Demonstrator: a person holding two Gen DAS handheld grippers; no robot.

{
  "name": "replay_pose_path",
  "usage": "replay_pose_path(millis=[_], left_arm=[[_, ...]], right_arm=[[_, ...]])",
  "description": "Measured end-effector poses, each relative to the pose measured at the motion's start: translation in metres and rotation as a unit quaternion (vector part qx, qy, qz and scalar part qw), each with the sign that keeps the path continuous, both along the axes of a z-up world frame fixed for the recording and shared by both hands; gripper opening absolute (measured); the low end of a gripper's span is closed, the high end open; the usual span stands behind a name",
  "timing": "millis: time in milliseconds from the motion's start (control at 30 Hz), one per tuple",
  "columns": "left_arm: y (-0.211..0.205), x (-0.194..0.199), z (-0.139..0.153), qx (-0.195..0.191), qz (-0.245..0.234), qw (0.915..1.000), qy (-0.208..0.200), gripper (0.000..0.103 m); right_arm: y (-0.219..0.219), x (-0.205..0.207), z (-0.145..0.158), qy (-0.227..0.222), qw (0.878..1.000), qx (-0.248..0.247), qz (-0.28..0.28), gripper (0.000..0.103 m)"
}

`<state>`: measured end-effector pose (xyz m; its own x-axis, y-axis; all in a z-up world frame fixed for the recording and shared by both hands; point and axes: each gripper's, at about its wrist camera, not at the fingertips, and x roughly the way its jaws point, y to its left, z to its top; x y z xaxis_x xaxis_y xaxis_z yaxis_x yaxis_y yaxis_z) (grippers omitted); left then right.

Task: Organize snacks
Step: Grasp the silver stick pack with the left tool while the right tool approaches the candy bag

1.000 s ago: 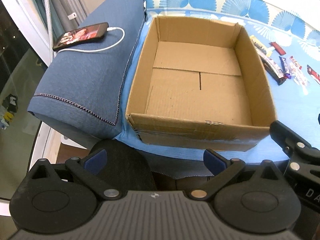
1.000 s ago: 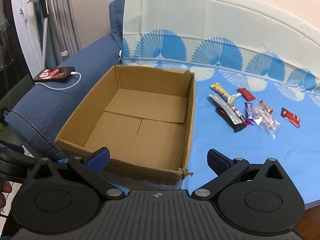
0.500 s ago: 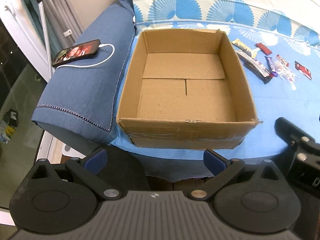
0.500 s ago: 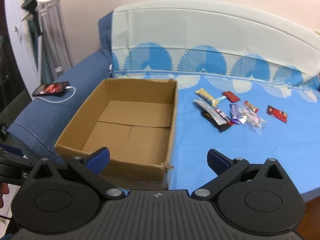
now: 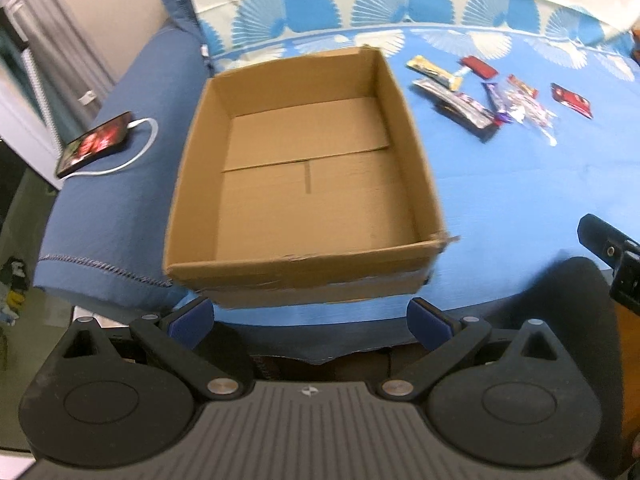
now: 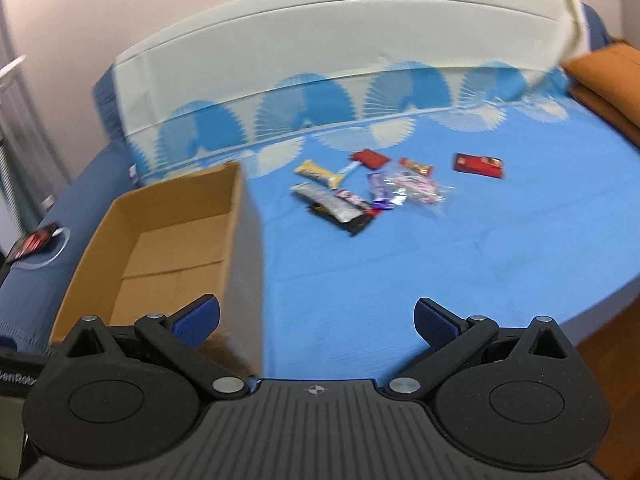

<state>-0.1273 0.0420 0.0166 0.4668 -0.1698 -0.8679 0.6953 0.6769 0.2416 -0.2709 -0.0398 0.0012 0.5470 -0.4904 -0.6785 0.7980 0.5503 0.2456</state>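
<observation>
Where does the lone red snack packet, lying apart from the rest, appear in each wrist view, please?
Left wrist view: the red snack packet lies upper right, right of the snack pile.
Right wrist view: the same packet lies above centre, right of the pile.
Shared landmark: the empty cardboard box, left of the snacks in both.

The box (image 5: 308,184) is plain brown cardboard. The sheet (image 6: 460,240) under it is bright blue, with a band of blue and white fan shapes behind the box. Right of the box lie the snacks (image 6: 372,192): yellow, red, purple, silver and black wrappers. Left of the box, the armrest (image 5: 112,200) is dark blue.
</observation>
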Motion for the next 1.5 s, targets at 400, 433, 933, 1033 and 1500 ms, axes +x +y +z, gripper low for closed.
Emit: replay_pose_path(millis=[400, 433, 933, 1033, 1500], left_arm=[[-0.117, 0.008, -0.008, -0.005, -0.039, 0.998, 0.049, 0.103], [-0.132, 0.012, -0.011, -0.006, -0.04, 0.9978, 0.053, 0.103], [-0.377, 0.152, -0.147, 0.018, 0.025, 0.9907, 0.132, 0.103], [-0.395, 0.178, -0.168, 0.017, 0.056, 0.989, 0.136, 0.103], [-0.421, 0.229, -0.211, 0.031, 0.077, 0.9761, 0.201, 0.1]], right_arm=[[-0.1, -0.052, -0.028, 0.019, 0.994, -0.007, -0.104, 0.103], [-0.111, -0.053, -0.033, 0.019, 0.994, -0.01, -0.105, 0.103], [-0.304, 0.063, -0.145, 0.104, 0.99, -0.066, 0.07, 0.103], [-0.333, 0.084, -0.166, 0.116, 0.987, -0.076, 0.08, 0.103], [-0.388, 0.126, -0.219, 0.101, 0.985, -0.025, 0.136, 0.103]])
